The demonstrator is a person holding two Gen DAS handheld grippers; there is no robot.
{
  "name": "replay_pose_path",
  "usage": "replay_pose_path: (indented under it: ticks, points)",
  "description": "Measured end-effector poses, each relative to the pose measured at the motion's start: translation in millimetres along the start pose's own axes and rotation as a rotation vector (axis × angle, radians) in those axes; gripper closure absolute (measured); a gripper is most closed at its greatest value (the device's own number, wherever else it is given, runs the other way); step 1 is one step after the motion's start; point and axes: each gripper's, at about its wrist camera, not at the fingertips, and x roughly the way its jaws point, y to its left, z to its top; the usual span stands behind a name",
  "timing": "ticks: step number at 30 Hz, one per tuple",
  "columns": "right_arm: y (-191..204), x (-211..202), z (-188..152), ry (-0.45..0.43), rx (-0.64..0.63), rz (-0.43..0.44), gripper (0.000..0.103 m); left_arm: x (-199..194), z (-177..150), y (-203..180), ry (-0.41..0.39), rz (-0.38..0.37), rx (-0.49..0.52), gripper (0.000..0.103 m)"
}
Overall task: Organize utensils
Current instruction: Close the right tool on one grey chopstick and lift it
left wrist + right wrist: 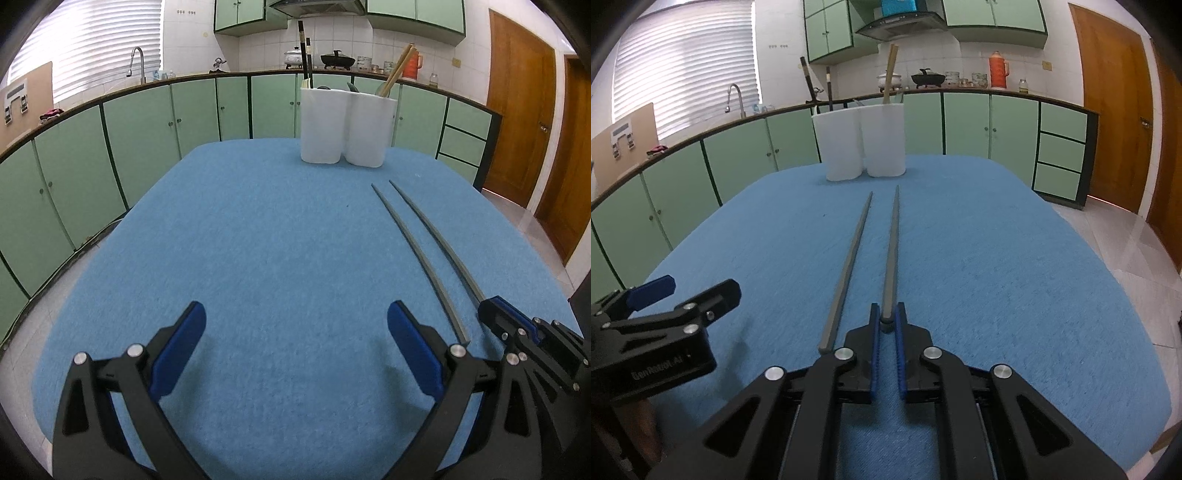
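The right gripper (887, 323) is clenching the right-hand chopstick's (891, 258) near end, its length pointing at the far-edge holder (864, 142) (left gripper (295, 347) is gaping, empty).

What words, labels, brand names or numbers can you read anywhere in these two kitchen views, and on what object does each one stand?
"GenRobot.AI", roughly, slightly blurred: white print on the black body of the left gripper, seen in the right wrist view.
Markings on the brown board leaning by the window: shapes only, no readable text.
Nothing legible elsewhere.
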Motion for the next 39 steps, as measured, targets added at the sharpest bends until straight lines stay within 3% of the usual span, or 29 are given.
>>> replay_pose_path:
  ticks: [3, 6, 18, 30, 39]
  points:
    - [-1.5, -0.6, 2.1, -0.006, 0.005, -0.002, 0.096, 0.4, 1.4, -1.6, 0.0, 0.0, -0.003, 0.008]
    - [-2.7, -1.1, 2.9, -0.008, 0.01, -0.003, 0.096, 1.3, 3.0, -5.3, 0.01, -0.005, 0.004, 0.022]
    - [-24.2, -8.7, 16.4, -0.021, 0.04, -0.038, 0.096, -1.0, 0.2, -31.7, 0.042, -0.081, 0.004, 0.026]
    - [-53.3, -15.7, 19.5, -0.028, 0.078, -0.061, 0.096, 2.8, -11.5, -79.8, 0.062, -0.158, 0.036, 0.038]
    - [-64.0, -20.0, 23.0, -0.037, 0.099, -0.058, 0.096, 5.3, -13.1, -97.3, 0.071, -0.162, 0.035, 0.068]
